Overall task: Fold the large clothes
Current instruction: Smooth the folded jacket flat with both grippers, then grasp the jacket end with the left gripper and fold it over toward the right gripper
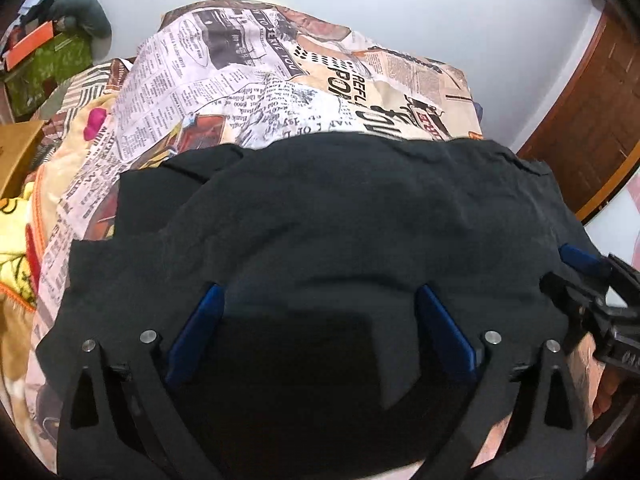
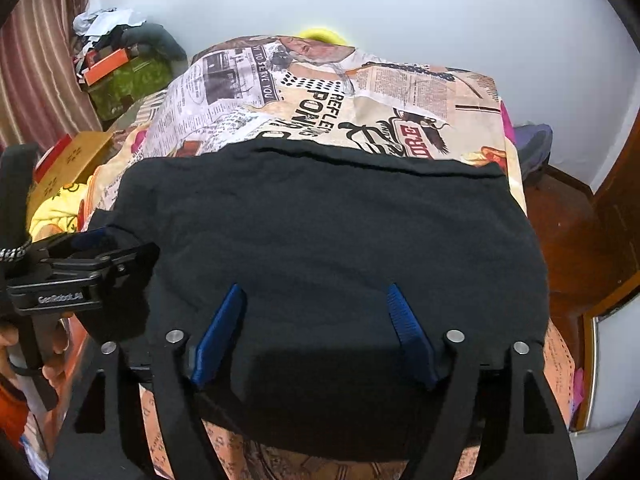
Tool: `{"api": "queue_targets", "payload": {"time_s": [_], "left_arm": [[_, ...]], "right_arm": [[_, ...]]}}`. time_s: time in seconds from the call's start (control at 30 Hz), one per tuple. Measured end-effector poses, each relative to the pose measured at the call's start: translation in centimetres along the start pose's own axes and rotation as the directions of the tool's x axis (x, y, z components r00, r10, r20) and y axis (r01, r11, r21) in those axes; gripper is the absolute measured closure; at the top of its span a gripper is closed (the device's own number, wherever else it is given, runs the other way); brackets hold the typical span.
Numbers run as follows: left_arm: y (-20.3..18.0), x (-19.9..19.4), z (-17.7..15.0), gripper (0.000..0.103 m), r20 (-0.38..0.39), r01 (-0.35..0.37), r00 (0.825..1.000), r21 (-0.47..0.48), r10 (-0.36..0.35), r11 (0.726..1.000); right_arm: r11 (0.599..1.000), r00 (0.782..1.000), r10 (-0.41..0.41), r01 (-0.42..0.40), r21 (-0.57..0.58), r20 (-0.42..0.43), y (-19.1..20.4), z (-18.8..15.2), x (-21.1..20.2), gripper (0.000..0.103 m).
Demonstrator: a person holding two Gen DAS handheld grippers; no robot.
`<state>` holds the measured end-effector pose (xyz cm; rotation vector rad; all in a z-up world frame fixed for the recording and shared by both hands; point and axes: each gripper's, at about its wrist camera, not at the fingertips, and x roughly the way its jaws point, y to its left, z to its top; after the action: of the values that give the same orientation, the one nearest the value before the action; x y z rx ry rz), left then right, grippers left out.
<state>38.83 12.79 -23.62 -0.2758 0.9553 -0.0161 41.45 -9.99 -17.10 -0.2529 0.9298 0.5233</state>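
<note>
A black garment (image 1: 340,220) lies folded and fairly flat on a bed covered by a newspaper-print sheet (image 1: 240,80). My left gripper (image 1: 320,289) hovers over the garment's near part. Its blue pads (image 1: 200,328) stand wide apart and open, with only the cloth lying below them. In the right wrist view the same black garment (image 2: 340,220) fills the middle. My right gripper (image 2: 316,289) is open above its near edge, gripping nothing. The right gripper (image 1: 592,280) shows at the garment's right side, and the left gripper (image 2: 92,264) at its left corner.
A yellow flowered blanket (image 1: 16,240) and a cardboard box (image 2: 72,160) sit left of the bed. Beyond them are a green bag with an orange box (image 2: 120,68), piled clothes and a curtain (image 2: 36,80). A wooden door (image 1: 592,120) and floor (image 2: 560,232) lie to the right; a white wall (image 2: 440,8) stands behind.
</note>
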Motion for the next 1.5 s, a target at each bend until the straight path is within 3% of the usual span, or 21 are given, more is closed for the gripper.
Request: {"api": "queue_targets", "payload": {"time_s": [0.23,0.37,0.43,0.53,0.6,0.7,0.83,0.9,1.03,1.17,1.2,1.27,1.3,1.37,1.5], "left_arm": [[1.0,-3.5,-3.3,0.005,0.017,-0.025,1.0,0.026,0.024,0.999],[3.4,-5.2,-5.5,0.005,0.059,-0.107,0.993,0.003,0.107,0.994],[5.7,-5.6,-6.6,0.005,0.054,-0.128,0.99,-0.071,0.132,0.989],[9.3,-6.0,-7.8,0.005,0.04,-0.066,0.996,-0.229,0.077,0.971],[11.4,-5.9,-8.6,0.005,0.022,-0.007,1.0,-0.349,0.016,0.937],[13.5,-4.9,-9.7,0.005,0.016,0.115,0.992,-0.51,-0.124,0.852],[14.9,-2.2,-10.9,0.005,0.06,0.26,0.953,-0.667,-0.297,0.698],[14.8,-1.4,-10.9,0.005,0.085,0.292,0.941,-0.694,-0.328,0.658],[14.6,-0.2,-9.4,0.005,0.13,0.311,0.942,-0.69,-0.31,0.654],[14.8,1.0,-7.9,0.008,0.161,0.289,0.954,-0.709,-0.252,0.643],[14.5,1.0,-7.5,0.013,0.16,0.268,0.962,-0.707,-0.221,0.655],[13.8,0.9,-6.7,0.036,0.147,0.226,0.974,-0.688,-0.172,0.69],[13.4,0.5,-6.4,0.04,0.151,0.216,0.976,-0.677,-0.155,0.704],[13.0,-0.8,-5.8,0.06,0.16,0.211,0.977,-0.655,-0.14,0.726],[12.7,-4.2,-4.4,0.071,0.167,0.164,0.983,-0.593,-0.079,0.788]], "right_arm": [[1.0,1.0,-0.005,0.005,-0.01,0.006,-0.5,-1.2,-1.2,0.029],[1.0,1.0,-0.004,0.005,-0.022,0.022,-0.6,-1.7,-1.8,0.029],[1.0,1.0,0.002,-0.002,-0.012,0.03,-0.8,-1.9,-1.8,0.029],[1.0,0.999,0.002,-0.001,-0.009,0.034,-0.7,-1.9,-1.8,0.029],[1.0,0.999,-0.005,0.005,-0.012,0.035,-0.6,-1.8,-1.7,0.028],[1.0,0.999,-0.008,0.009,-0.013,0.037,-0.5,-1.9,-1.7,0.028],[1.0,0.999,-0.008,0.009,-0.014,0.037,-0.5,-2.0,-1.7,0.028],[1.0,0.999,-0.008,0.009,-0.015,0.038,-0.5,-1.9,-1.7,0.028],[1.0,0.999,-0.007,0.008,-0.017,0.036,-0.5,-1.9,-1.6,0.027],[1.0,0.999,-0.012,0.013,-0.02,0.033,-0.4,-2.0,-1.7,0.026],[1.0,0.999,-0.014,0.015,-0.019,0.031,-0.3,-2.0,-1.7,0.026],[1.0,1.0,-0.019,0.019,-0.019,0.023,0.0,-2.0,-1.8,0.026],[0.999,1.0,-0.026,0.026,-0.022,0.017,0.2,-2.0,-1.8,0.026],[0.999,0.999,-0.04,0.04,-0.032,-0.003,0.5,-1.7,-2.0,0.026],[0.999,0.999,0.027,-0.028,-0.02,-0.04,1.4,-0.9,-2.8,0.026]]}}
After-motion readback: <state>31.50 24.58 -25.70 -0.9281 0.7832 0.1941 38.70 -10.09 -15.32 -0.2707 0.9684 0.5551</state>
